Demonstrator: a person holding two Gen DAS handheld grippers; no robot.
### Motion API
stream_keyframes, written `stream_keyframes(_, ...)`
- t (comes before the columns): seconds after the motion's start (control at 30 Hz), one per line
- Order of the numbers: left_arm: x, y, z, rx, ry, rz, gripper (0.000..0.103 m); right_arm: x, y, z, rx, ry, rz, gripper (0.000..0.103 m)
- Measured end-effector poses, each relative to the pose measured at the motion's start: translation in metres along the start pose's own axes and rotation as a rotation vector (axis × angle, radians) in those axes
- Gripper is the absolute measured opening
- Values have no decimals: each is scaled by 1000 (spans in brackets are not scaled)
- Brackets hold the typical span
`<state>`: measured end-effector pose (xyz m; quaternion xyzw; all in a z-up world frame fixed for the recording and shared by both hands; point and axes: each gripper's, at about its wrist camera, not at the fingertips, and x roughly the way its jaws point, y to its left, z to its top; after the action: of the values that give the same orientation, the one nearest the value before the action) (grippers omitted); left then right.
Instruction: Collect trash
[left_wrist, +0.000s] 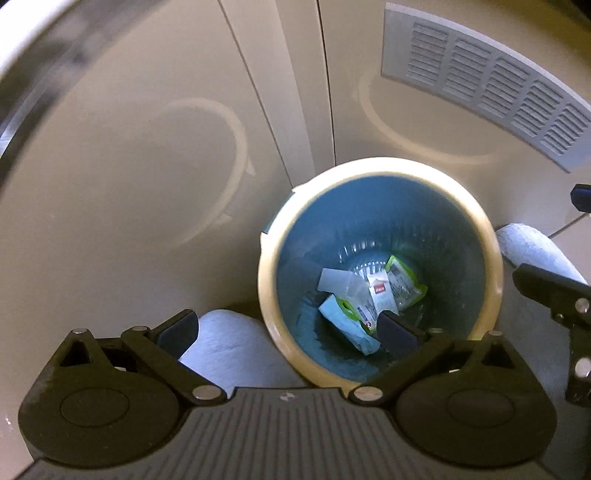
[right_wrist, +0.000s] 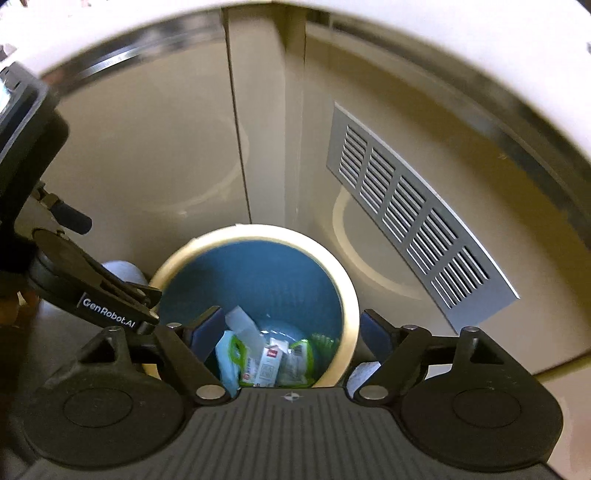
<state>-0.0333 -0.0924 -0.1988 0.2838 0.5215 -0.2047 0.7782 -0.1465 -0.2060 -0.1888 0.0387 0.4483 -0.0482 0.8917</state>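
Several wrappers (left_wrist: 369, 299) already lie at the bottom of the blue wastebasket (left_wrist: 380, 177) near the cabinet, both the left gripper (left_wrist: 288, 328) and right gripper (right_wrist: 291, 332) gape empty above it, so collecting looks largely done.

My left gripper (left_wrist: 288, 330) hangs over the near rim of the bin (left_wrist: 380, 168), one finger outside it to the left, the other over its mouth. My right gripper (right_wrist: 291, 332) hangs over the bin too, its right finger out past the rim. In the bin's bottom lie wrappers (left_wrist: 369, 299), piled together. The bin stands before cabinet doors (left_wrist: 147, 147). A vent (left_wrist: 487, 77) sits in the door behind it, up and to the right.
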Motion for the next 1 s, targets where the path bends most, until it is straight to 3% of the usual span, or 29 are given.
stream_keyframes(0.17,-32,1,-14,-9,-74,12,103,-28,6,-3,23,-46,46,86)
stream_keyframes(0.37,-60,-2,-21,-24,-150,53,103,-54,21,-9,-59,-126,18,88)
stream_keyframes(1.0,-88,-19,-40,22,-224,99,103,-88,38,-23,-101,-218,-26,90)
